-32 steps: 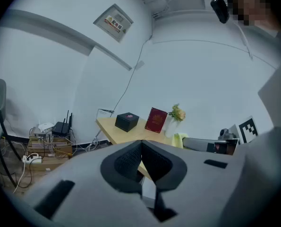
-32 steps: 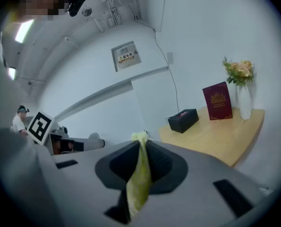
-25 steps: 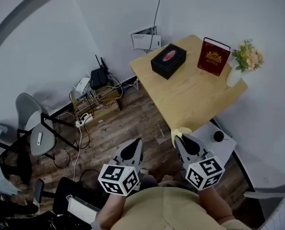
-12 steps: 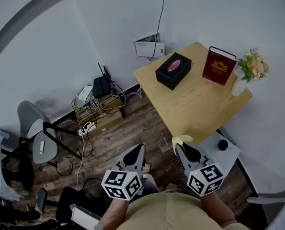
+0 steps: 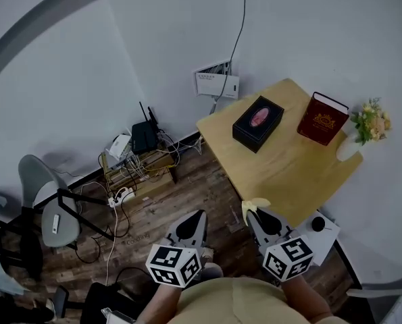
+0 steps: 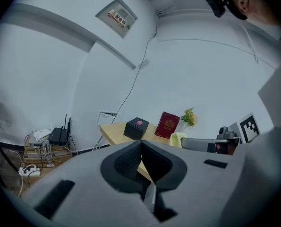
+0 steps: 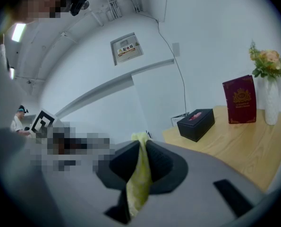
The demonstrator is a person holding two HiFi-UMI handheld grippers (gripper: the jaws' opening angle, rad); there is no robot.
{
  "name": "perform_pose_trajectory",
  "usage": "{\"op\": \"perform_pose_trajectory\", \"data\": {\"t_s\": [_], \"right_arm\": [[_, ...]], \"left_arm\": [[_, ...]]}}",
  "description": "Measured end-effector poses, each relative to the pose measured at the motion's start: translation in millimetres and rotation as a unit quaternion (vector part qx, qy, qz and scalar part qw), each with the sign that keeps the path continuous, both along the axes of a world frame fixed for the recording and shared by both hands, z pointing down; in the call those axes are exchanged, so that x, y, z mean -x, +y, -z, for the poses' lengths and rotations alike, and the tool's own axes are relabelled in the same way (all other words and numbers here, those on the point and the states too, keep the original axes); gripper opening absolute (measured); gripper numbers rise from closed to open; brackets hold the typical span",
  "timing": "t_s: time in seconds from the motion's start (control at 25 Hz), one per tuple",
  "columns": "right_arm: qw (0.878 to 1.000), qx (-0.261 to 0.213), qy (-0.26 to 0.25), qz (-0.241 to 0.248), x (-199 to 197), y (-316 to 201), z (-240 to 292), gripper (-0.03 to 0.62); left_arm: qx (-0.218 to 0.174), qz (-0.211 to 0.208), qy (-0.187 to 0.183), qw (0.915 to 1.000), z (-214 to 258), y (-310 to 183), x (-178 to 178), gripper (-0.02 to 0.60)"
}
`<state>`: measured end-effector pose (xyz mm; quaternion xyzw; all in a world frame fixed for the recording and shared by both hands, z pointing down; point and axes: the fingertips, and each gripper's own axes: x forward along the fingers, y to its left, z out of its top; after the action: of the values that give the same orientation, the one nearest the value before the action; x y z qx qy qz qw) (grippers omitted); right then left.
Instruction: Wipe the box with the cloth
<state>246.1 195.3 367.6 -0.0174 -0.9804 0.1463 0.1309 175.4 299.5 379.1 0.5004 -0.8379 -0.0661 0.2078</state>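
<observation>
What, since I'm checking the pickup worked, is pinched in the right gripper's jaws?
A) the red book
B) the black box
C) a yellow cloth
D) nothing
C: the right gripper is shut on a yellow cloth; the black box stands away on the table.

Table [image 5: 288, 171] in room corner, against wall.
On table: box [image 5: 258, 123] at left end; book [image 5: 322, 119] upright, right of box; vase [image 5: 353, 144] at table's far right corner, right of book.
Wall panel [image 5: 216, 83] on wall behind table's left corner; cable [image 5: 240, 25] running up wall above it.
Router [image 5: 144, 137] and power strip [image 5: 119, 196] on floor left of table, along wall; chair [image 5: 48, 201] further left.
Low stand [image 5: 325, 225] beside table's near right edge.
Right gripper [image 5: 255, 213] just before table's near edge, cloth [image 5: 253, 204] between its jaws.
Left gripper [image 5: 198, 216] left of it, over floor, well apart from table.
</observation>
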Motion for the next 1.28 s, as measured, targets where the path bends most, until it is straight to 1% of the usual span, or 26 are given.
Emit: {"op": "perform_pose_trajectory", "data": {"t_s": [0.2,0.44,0.6,0.76,0.96,1.12,1.28], "right_arm": [[1.0,0.004,0.005,-0.02,35.9,0.8,-0.8,0.055],[0.999,0.005,0.006,-0.031,73.3,11.3,-4.1,0.055],[0.999,0.01,0.005,-0.04,94.6,18.2,-4.6,0.055],[0.999,0.01,0.011,-0.049,104.7,21.9,-7.9,0.055],[0.998,0.012,0.024,-0.058,111.1,8.4,-14.6,0.055],[0.998,0.004,0.014,-0.057,121.5,-10.6,-7.6,0.055],[0.998,-0.001,0.0,-0.058,131.3,-38.4,2.3,0.055]], "left_arm": [[0.007,-0.02,0.007,0.9997,-6.4,3.2,32.8,0.015],[0.016,-0.045,0.005,0.9988,-11.1,11.3,63.4,0.015],[0.02,-0.073,0.008,0.9971,-17.4,17.5,72.2,0.015],[0.032,-0.096,0.013,0.9948,-27.7,19.5,77.5,0.016],[0.031,-0.117,0.021,0.9924,-31.3,3.9,81.6,0.015],[0.04,-0.121,0.001,0.9919,-30.7,-18.2,90.2,0.015],[0.033,-0.134,-0.011,0.9904,-20.3,-51.8,96.7,0.015]]}}
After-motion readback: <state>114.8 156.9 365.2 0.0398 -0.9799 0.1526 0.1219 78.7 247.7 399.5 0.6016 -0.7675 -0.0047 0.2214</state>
